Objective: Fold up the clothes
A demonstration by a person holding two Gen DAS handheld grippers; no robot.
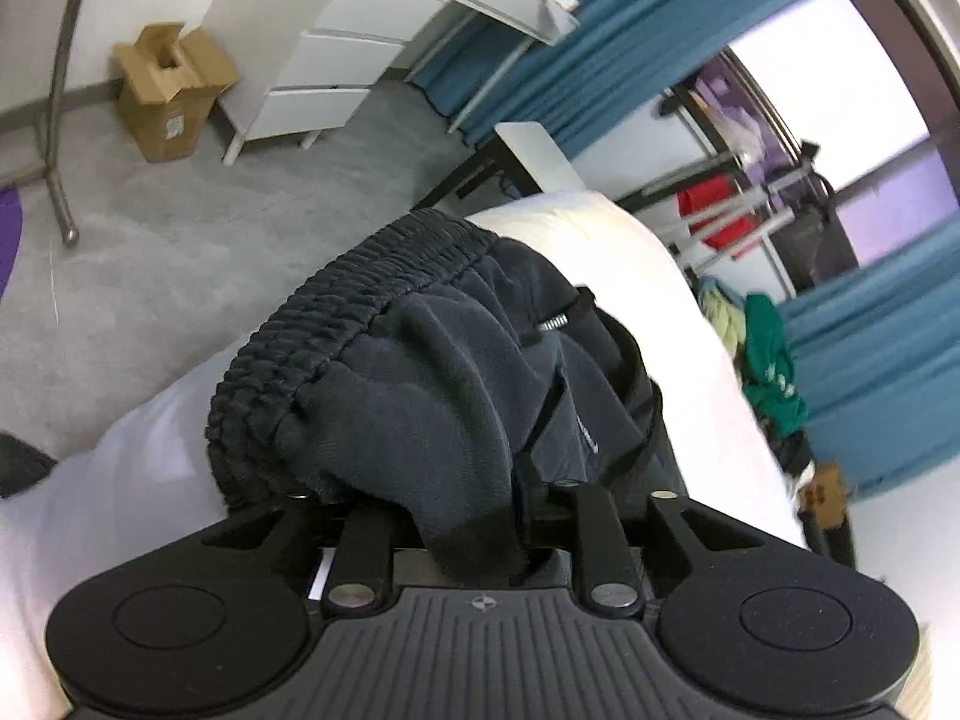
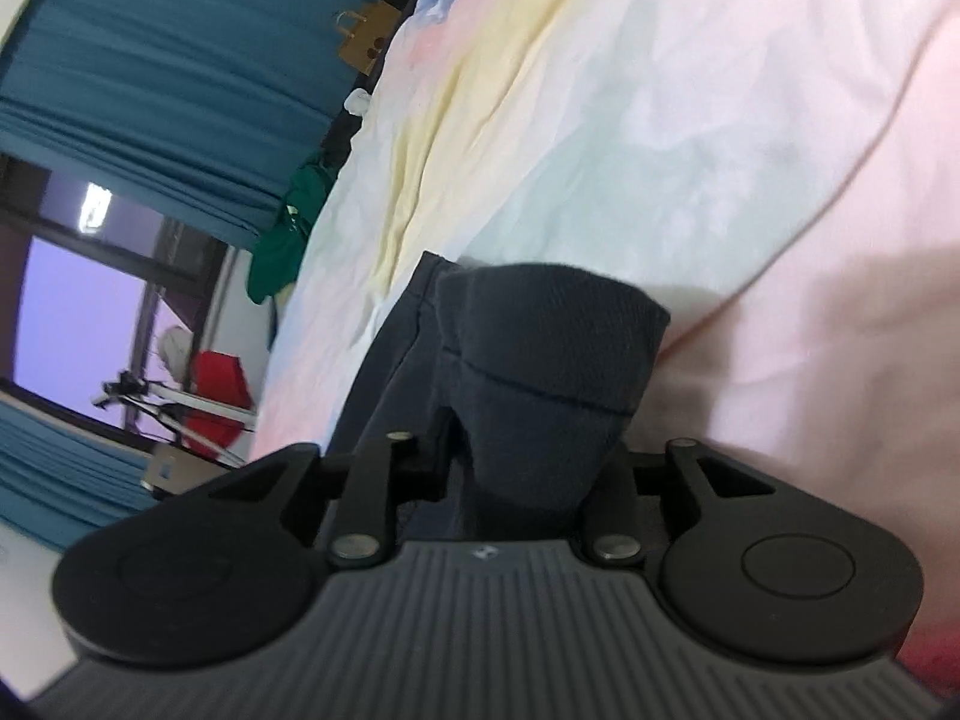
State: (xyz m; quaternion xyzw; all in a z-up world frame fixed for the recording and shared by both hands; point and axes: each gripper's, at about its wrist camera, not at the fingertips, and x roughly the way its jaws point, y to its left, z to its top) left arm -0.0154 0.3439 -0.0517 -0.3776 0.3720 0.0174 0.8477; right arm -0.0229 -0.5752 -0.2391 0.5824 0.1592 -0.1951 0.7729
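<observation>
One dark navy fleece garment with a ribbed elastic waistband (image 1: 420, 360) is lying bunched on the pale pastel bedsheet (image 2: 630, 120), and both grippers are holding it. The left gripper (image 1: 474, 516) is pinching a thick fold of the cloth just below the waistband; its two fingers are hidden under the fabric, closed narrow on it. The waistband is rising straight ahead of this gripper, and one small metal-tipped drawstring (image 1: 555, 322) is showing further ahead, a little to the right. The right gripper (image 2: 516, 474) is clamping a stitched hem end of the same garment, which is standing up just in front of it. Far ahead to the left of the left gripper, one brown cardboard box (image 1: 171, 90) is standing beside one white drawer unit (image 1: 324, 72) with three drawers.
</observation>
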